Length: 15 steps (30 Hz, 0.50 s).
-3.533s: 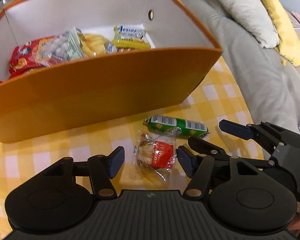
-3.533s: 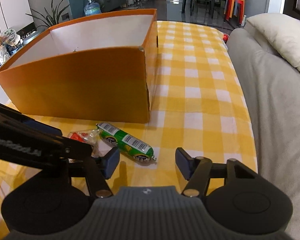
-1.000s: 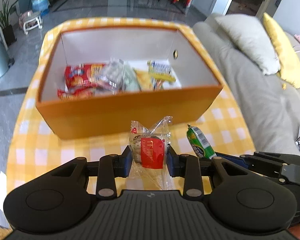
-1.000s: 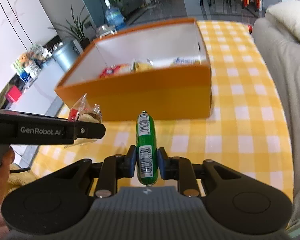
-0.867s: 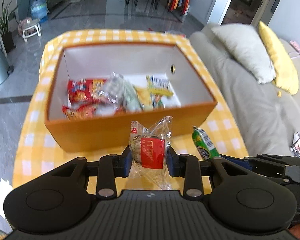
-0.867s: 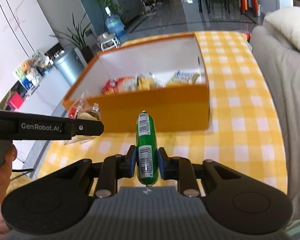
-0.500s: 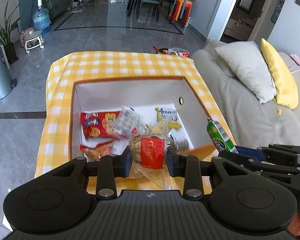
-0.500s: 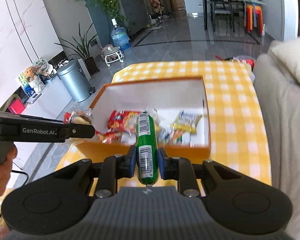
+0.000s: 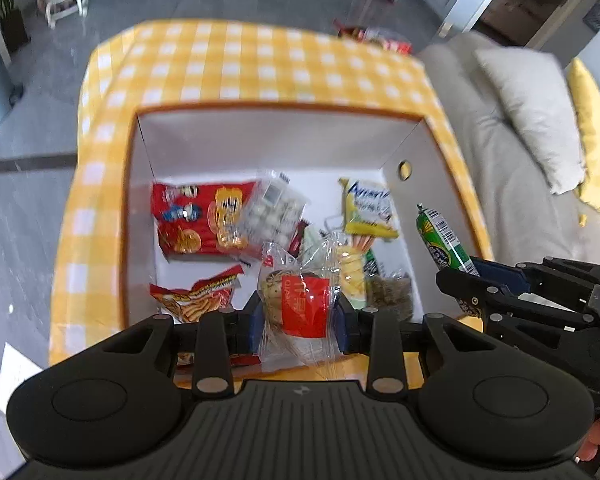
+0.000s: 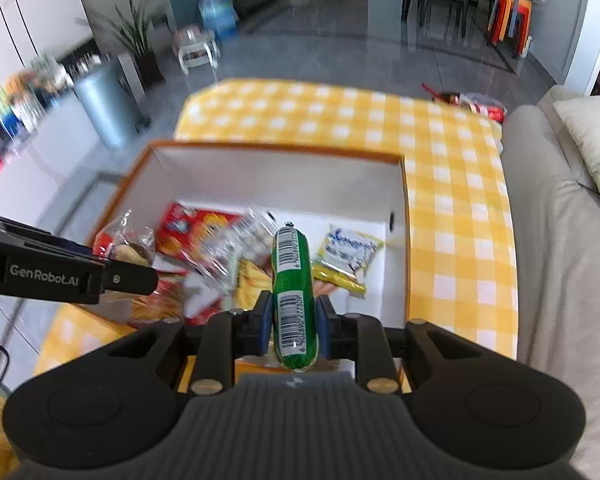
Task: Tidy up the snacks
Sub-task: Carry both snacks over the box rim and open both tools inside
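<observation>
My left gripper (image 9: pixel 298 318) is shut on a clear snack packet with a red label (image 9: pixel 300 300), held above the near side of the orange box (image 9: pixel 276 106). My right gripper (image 10: pixel 292 322) is shut on a green sausage stick with barcodes (image 10: pixel 292 280), also over the box. The sausage (image 9: pixel 444 240) shows in the left wrist view near the box's right wall, and the left gripper's packet (image 10: pixel 126 246) shows in the right wrist view at the box's left. Inside lie a red biscuit bag (image 9: pixel 198 216), a yellow-and-white packet (image 9: pixel 366 210) and several other snacks.
The box (image 10: pixel 406 240) stands on a table with a yellow-and-white checked cloth (image 10: pixel 440 140). A grey sofa (image 10: pixel 560 240) with cushions runs along the right. A metal bin (image 10: pixel 106 106) and plants stand on the floor at the left. A hand shows at the bottom right of the left wrist view.
Both grippers have risen and moved forward from in front of the box to above its inside, each still holding its snack. Both views now look down into the box.
</observation>
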Tool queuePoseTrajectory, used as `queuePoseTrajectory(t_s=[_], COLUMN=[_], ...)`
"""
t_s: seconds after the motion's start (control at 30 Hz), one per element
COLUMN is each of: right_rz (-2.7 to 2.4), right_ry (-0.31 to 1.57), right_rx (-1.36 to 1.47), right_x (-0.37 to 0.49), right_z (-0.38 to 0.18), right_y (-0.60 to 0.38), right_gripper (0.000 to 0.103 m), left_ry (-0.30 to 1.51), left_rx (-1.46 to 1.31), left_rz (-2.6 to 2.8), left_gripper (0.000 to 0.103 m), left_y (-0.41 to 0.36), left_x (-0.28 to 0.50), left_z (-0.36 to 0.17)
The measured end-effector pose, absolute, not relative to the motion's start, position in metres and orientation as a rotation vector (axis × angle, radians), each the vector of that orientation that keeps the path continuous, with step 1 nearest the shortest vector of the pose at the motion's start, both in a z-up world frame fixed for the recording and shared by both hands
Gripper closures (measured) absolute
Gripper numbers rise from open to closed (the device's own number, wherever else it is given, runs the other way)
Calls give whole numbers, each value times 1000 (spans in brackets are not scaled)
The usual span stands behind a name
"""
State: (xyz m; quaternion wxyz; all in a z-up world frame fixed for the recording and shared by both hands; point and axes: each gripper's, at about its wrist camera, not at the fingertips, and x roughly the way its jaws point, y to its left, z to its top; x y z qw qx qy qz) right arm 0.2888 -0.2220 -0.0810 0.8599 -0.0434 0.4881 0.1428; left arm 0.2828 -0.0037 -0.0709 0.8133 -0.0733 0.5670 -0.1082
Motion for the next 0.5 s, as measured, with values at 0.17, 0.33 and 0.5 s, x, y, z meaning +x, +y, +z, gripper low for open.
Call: queuePoseTrajectory(t_s=[0.17, 0.33, 0.5], right_rz=[272, 239, 234], right_ry=[1118, 1192, 1242], right_rx=[-151, -210, -288], right_x=[312, 331, 343], right_z=[-105, -126, -142], right_y=[-214, -207, -198], right_gripper=[84, 84, 84], left_ry=[1295, 1358, 1400], left_rx=[-163, -147, -124], left_rz=[-203, -185, -174], left_gripper=[65, 65, 64], left_y=[-3, -8, -12], left_x=[301, 312, 316], left_z=[-99, -121, -137])
